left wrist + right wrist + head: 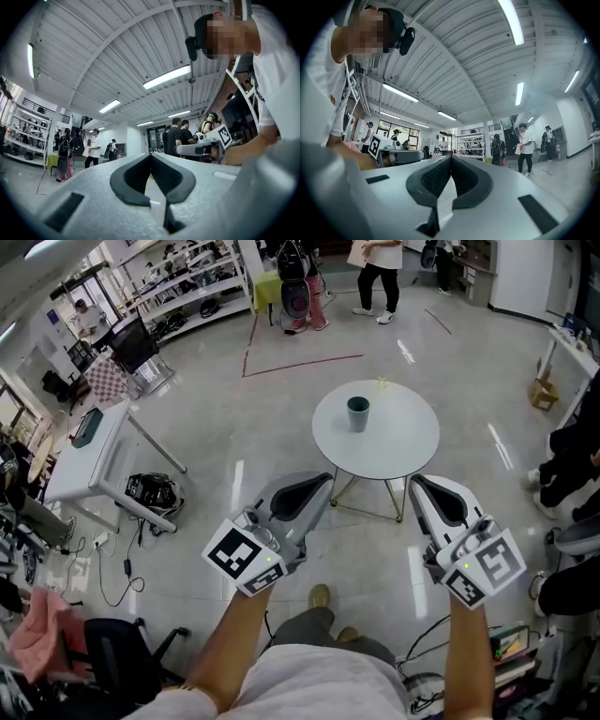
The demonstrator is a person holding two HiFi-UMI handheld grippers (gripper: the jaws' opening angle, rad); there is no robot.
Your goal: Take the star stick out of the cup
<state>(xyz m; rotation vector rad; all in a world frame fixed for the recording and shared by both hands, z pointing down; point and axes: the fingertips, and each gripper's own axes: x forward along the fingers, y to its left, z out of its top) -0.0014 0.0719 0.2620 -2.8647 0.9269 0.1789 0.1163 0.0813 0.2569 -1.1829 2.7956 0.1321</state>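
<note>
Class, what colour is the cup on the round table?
The cup is dark teal, clearest in the head view.

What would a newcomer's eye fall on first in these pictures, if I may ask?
The left tongs and right tongs fill the foreground of the head view, both shut and empty. Just beyond them stands a round white table with a dark cup on it, clear of both tongs.
</note>
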